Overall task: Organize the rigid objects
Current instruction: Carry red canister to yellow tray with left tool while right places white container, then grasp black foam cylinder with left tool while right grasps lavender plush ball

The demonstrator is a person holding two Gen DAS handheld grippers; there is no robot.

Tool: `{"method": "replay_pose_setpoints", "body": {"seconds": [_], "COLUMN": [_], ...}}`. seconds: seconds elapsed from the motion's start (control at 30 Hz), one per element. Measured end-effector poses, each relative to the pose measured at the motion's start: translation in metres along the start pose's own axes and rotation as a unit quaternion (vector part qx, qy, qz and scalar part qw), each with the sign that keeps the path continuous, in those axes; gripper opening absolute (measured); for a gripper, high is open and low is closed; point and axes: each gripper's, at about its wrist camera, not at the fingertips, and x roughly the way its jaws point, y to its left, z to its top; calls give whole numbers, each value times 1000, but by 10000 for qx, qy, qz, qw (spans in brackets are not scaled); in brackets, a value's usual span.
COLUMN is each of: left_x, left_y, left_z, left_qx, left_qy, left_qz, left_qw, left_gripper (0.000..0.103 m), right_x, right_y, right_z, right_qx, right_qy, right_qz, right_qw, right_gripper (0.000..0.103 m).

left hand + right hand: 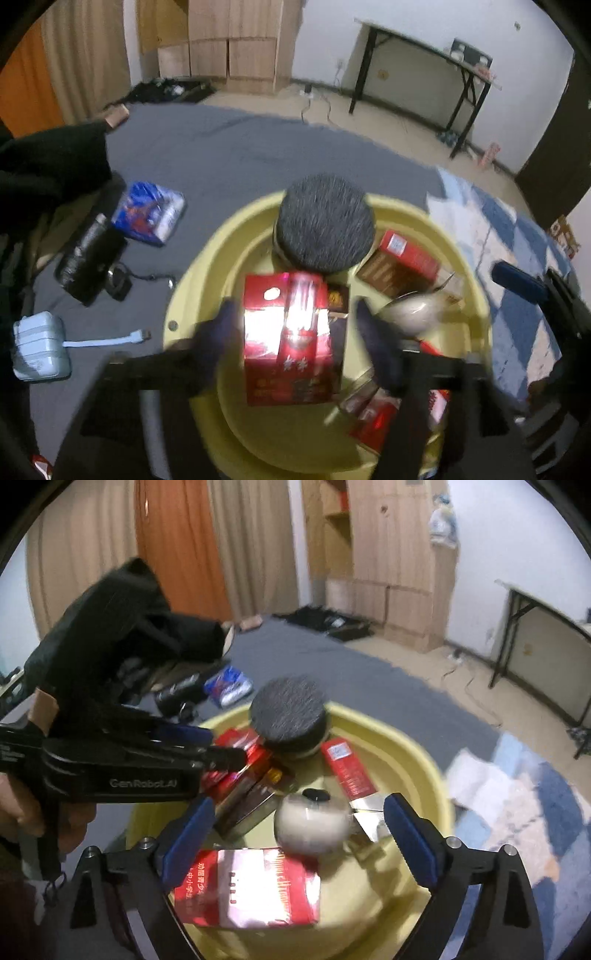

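A yellow basin (192, 280) on the grey bed holds several rigid objects: red boxes, a round jar with a dark grey lid (325, 221), a brown-and-red box (399, 262) and a white round object (413, 314). My left gripper (295, 317) is open, its blue fingers wide on either side of a shiny red box (291, 339) that lies in the basin. My right gripper (299, 819) is open above the basin (424, 760), its fingers astride the white round object (314, 823), with a red-and-white box (251, 890) just below. The left gripper also shows in the right wrist view (221, 753).
On the grey sheet left of the basin lie a blue packet (147, 214), a black cylinder (88, 254), a black strap gadget (118, 284) and a pale blue charger with cable (40, 347). A blue-white checked cloth (498, 236) lies to the right.
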Motion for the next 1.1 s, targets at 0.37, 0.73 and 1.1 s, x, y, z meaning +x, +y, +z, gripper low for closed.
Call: {"method": "replay_pose_setpoints", "body": {"seconds": [0.37,0.73,1.1], "left_x": [-39,43,76], "left_y": [-158,-387,-464], "left_z": [21,12,-2], "left_qx": [1039,1912,2384], "left_qy": [-217,926,938], "left_qz": [-1095,-1933,-2047], "left_qw": [9883,9579,9447], "left_gripper": [103,103,103], "right_x": [-174,-238,-237], "right_y": [-139,-256,-300], "right_z": [-87,-219,-236], "right_qx": [1413,2386,2602], "right_qy": [-922,-202,-599], "right_qz": [-1725,-2659,-2081], "right_qw": [9705,9338,9410], "right_gripper": [103,103,55]}}
